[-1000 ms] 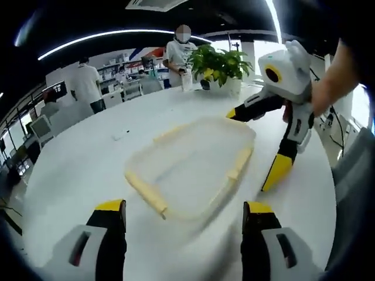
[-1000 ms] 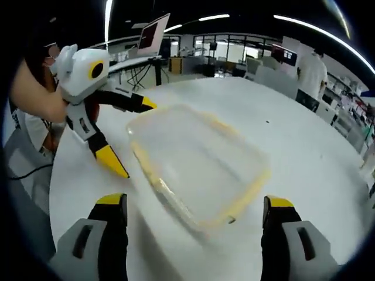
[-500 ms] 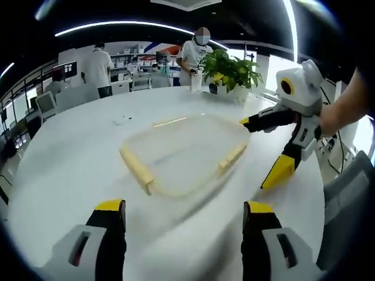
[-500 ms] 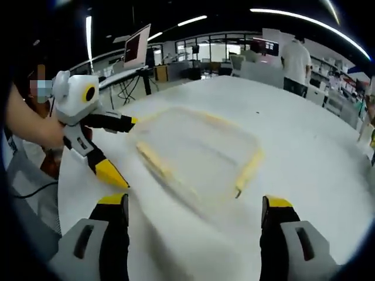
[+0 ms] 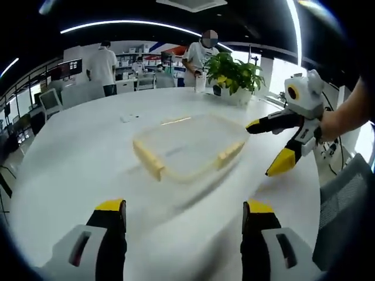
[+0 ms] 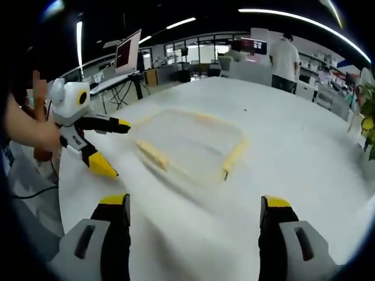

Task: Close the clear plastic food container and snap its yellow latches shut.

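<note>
The clear plastic container [image 5: 190, 146] lies flat on the white round table [image 5: 70, 170], its lid resting on it. Yellow latches [image 5: 147, 159] run along its sides, another latch [image 5: 229, 153] on the right. My left gripper [image 5: 184, 208] is open, well short of the container and touching nothing. My right gripper [image 5: 262, 148] hovers open beside the container's right end. In the right gripper view the container [image 6: 187, 146] sits ahead of my open right gripper [image 6: 192, 203], and the left gripper [image 6: 119, 148] stands open just off its left end.
A potted plant [image 5: 231, 73] stands at the table's far edge. People [image 5: 102, 64] stand behind the table. A monitor [image 6: 126, 52] and desks are beyond the left end. A grey chair [image 5: 343, 216] is by the table's near right edge.
Both grippers have drawn back from the container, which now looks smaller and farther off in each view. Both stay open. The container itself has not visibly moved.
</note>
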The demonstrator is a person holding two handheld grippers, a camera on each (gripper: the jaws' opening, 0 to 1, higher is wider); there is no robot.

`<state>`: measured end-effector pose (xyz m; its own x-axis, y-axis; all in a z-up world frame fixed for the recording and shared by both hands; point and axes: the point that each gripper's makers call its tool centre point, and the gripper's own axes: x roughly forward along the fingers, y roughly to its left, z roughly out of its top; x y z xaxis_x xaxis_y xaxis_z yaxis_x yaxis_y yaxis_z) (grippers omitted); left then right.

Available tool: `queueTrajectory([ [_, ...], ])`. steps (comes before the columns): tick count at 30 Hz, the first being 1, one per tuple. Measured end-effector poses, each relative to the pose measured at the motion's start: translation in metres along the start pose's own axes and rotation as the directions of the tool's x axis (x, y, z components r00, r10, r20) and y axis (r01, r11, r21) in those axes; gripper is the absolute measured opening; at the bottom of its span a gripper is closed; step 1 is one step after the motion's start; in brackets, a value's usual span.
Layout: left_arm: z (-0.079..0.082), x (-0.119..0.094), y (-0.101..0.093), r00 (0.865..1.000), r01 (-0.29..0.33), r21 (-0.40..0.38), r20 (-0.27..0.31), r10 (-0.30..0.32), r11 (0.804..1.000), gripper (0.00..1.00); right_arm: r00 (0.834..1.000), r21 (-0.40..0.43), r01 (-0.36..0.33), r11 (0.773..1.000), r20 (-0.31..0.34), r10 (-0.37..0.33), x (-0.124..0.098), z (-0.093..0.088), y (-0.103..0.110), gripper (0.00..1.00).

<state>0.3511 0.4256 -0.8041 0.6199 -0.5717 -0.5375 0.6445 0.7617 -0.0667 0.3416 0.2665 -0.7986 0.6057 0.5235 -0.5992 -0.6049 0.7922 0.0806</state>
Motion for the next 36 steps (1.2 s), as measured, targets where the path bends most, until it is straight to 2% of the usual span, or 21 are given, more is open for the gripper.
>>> queueTrajectory([
  [11,-0.012,-0.023,-0.005,1.000,-0.005,-0.019,-0.009,0.005,1.000,0.76,1.000,0.017,0.018,1.000,0.004,-0.018,-0.021,-0.009,0.009,0.86],
  [15,-0.018,-0.031,-0.007,1.000,-0.012,-0.042,-0.008,0.011,0.999,0.75,0.998,0.096,0.049,0.994,0.023,-0.051,-0.028,-0.014,0.007,0.85],
  [22,-0.020,-0.044,-0.015,1.000,-0.001,-0.053,-0.003,0.001,0.999,0.75,0.996,0.134,0.069,0.989,0.047,-0.076,-0.042,-0.016,0.010,0.85],
  [29,-0.019,-0.050,-0.026,1.000,0.013,-0.055,-0.001,-0.013,0.998,0.73,0.997,0.132,0.043,0.990,0.063,-0.051,-0.053,-0.019,0.017,0.84],
  [36,-0.020,-0.066,-0.034,1.000,0.020,-0.088,0.014,-0.019,0.996,0.73,0.992,0.173,0.027,0.984,0.113,-0.047,-0.071,-0.015,0.020,0.84],
])
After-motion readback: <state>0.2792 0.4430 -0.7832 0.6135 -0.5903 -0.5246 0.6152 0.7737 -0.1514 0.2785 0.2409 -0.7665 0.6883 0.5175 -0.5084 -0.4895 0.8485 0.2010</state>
